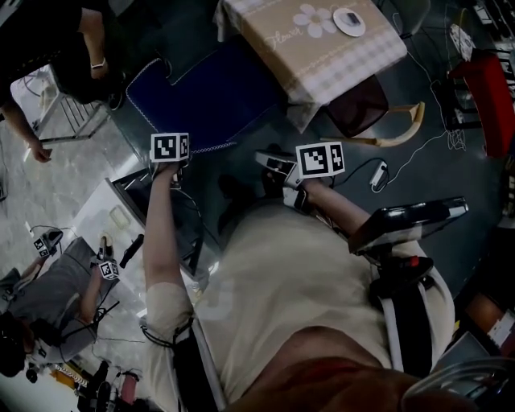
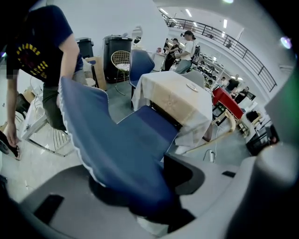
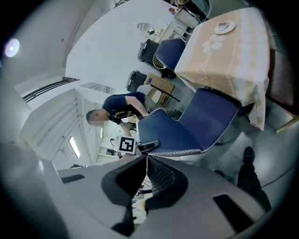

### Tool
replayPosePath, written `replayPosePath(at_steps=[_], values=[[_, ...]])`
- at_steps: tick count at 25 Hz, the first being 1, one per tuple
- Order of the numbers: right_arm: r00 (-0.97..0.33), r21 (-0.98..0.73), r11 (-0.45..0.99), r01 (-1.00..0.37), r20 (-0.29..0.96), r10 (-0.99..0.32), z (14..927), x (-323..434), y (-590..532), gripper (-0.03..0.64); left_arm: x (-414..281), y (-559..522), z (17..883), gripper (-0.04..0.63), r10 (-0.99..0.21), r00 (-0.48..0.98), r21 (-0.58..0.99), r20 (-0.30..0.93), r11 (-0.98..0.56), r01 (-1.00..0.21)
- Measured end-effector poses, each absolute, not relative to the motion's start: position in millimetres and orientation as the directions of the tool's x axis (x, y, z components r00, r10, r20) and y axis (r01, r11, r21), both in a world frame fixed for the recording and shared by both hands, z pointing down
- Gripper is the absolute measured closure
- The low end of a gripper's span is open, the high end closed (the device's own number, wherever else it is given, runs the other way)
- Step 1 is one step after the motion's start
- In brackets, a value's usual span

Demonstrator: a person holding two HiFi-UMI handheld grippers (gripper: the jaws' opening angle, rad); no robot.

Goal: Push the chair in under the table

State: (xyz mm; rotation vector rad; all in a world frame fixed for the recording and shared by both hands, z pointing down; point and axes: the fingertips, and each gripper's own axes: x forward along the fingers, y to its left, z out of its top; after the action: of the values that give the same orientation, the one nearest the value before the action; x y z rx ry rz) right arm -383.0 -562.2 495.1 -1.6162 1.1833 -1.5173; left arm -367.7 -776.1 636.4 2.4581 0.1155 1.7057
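The chair (image 1: pixel 211 98) wore matt blue cloth with a stitched white edge. Matt beige cloth covered the desk (image 1: pixel 322 60). The plate (image 1: pixel 348 22) looked smooth and glossy.

Tablecloth (image 1: pixel 354 60): cursive "Flower", just left of its white daisy print (image 1: pixel 315 20); any further letters unclear.
T-shirt (image 2: pixel 32 49): yellow lettering, left of the tablecloth, too blurred to read.

A large lab hall is hosting a staged dining corner: a cloth-covered bench (image 2: pixel 175 100) is standing below a railed mezzanine (image 2: pixel 243 46). Cables (image 1: pixel 441 113) are trailing across the floor (image 1: pixel 418 183), and people (image 2: pixel 188 45) are working behind.
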Motion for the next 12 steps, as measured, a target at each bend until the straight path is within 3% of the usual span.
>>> replayPosePath(at_steps=[12], values=[[-0.044, -0.893, -0.416, -0.172, 0.428, -0.903, 497.8, -375.3, -555.3, 0.604, -346.6, -756.4, 636.2, 0.379, 0.17, 0.362, 0.179, 0.917, -0.984, 0.008]])
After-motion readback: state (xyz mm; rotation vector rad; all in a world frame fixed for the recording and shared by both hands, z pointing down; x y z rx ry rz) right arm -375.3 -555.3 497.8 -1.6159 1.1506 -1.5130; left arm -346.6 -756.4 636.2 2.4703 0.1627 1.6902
